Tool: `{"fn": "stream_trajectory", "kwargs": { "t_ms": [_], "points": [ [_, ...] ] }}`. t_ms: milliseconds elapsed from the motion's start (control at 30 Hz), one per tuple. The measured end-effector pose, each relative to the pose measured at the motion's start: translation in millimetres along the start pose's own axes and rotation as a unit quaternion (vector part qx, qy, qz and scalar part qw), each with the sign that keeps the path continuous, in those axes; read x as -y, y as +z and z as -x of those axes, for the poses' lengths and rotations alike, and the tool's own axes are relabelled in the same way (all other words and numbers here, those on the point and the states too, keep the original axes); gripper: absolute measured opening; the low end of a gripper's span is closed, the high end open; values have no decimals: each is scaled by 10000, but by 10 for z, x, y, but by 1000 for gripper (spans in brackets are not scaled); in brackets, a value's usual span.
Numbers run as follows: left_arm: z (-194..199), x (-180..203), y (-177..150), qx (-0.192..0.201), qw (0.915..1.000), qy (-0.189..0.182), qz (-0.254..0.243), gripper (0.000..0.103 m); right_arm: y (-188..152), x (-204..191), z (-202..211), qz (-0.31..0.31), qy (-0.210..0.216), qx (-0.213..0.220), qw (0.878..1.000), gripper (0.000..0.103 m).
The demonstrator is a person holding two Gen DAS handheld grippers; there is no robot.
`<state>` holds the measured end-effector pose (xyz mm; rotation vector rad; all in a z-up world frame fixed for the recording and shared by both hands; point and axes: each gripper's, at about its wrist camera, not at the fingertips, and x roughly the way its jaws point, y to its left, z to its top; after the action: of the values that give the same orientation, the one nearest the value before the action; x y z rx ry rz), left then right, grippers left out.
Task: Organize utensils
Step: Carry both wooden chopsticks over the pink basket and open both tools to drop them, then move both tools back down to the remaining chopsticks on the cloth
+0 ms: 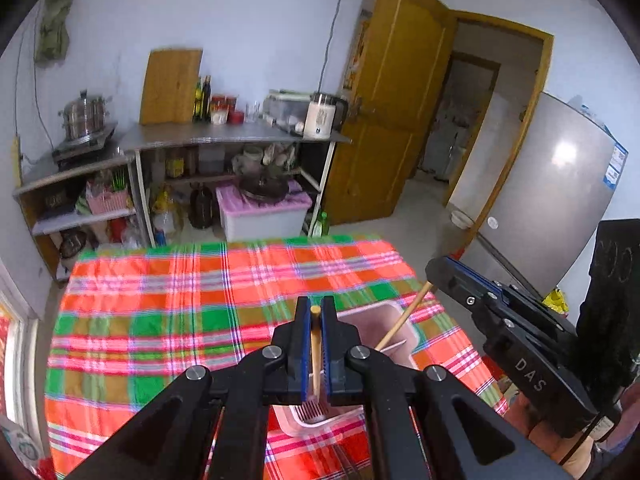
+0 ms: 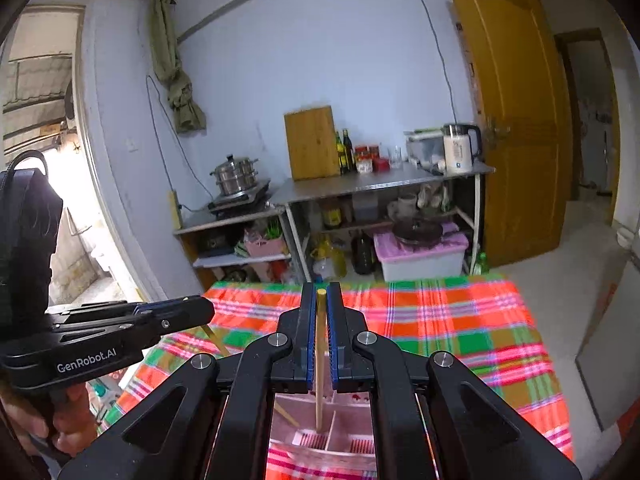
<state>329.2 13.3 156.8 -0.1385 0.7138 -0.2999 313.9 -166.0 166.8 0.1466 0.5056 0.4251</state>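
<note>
Left gripper [image 1: 316,312] pressed tight on one wooden chopstick [image 1: 316,354], stick upright, low end down in pink utensil holder [image 1: 394,314]. Right gripper [image 2: 321,294] pinching 2nd chopstick [image 2: 319,364] same way, tip in holder's left slot, by the divider. Holder sits on plaid tablecloth [image 1: 168,312], near edge of table. Both sticks over holder, close but apart. Kitchen shelf w/ pots [image 2: 236,178] at back.

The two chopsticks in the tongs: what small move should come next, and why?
Probably lower both chopsticks deeper into the pink holder. Left tongs and right tongs are each shut on a chopstick whose tip already points inside.
</note>
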Motion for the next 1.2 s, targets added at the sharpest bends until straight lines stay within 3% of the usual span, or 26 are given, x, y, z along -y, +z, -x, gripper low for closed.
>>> {"fn": "stream_trajectory", "kwargs": {
  "t_ms": [300,400,467,733,967,1200],
  "points": [
    [-255,-235,-256,-112,9998,128,133,5,-325,132,-303,-168,41,-476,9987,5],
    [-198,-292,-255,-29,9997,153,203,11,-307,127,-263,-128,42,-438,9989,6],
    [-117,-307,-253,67,9995,137,264,15,-282,128,-189,-106,56,-358,9993,12],
    [439,-211,-353,601,9979,143,184,15,-245,85,337,10,19,-69,10000,12],
    [846,55,-807,778,9968,166,-121,15,-539,42,822,4,-10,-66,10000,12],
    [1068,292,-1427,690,9969,36,-387,15,-989,14,1309,81,-76,-127,9999,12]
  ]
}}
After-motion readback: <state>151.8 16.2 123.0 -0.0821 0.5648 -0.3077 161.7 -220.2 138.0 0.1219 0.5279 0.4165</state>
